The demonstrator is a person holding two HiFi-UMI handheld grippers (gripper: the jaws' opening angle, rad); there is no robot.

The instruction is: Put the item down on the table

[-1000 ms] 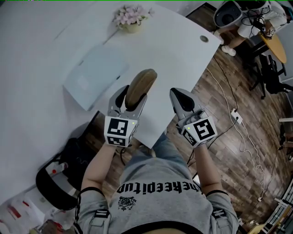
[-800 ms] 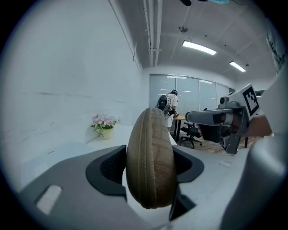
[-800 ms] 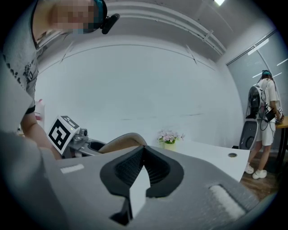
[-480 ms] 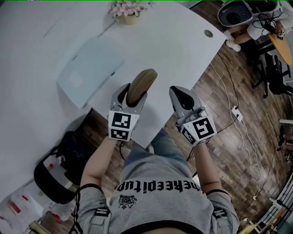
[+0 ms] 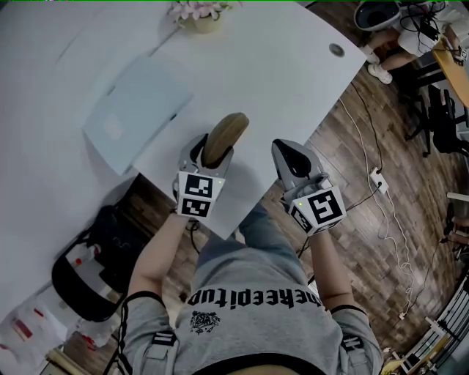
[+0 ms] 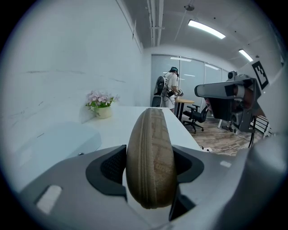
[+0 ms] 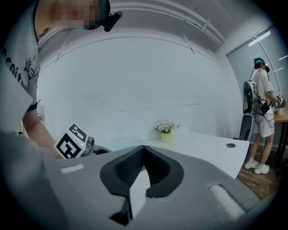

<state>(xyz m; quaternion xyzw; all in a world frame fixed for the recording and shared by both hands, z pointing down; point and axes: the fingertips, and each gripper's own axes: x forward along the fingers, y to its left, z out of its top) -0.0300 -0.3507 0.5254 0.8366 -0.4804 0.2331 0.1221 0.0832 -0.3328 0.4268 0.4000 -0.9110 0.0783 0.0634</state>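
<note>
A tan oval zip case stands on edge between the jaws of my left gripper, which is shut on it. The case is held above the near edge of the white table; whether it touches the top I cannot tell. My right gripper is shut and empty, just right of the left one, over the table's front edge. In the right gripper view the left gripper's marker cube shows at the left.
A pale blue flat pad lies on the table to the left of the case. A pot of pink flowers stands at the far edge, a cable hole at the right. A black bag sits on the floor, and another person stands far off.
The left gripper with the case has shifted slightly toward me and to the right against the table. The right gripper has held still.
</note>
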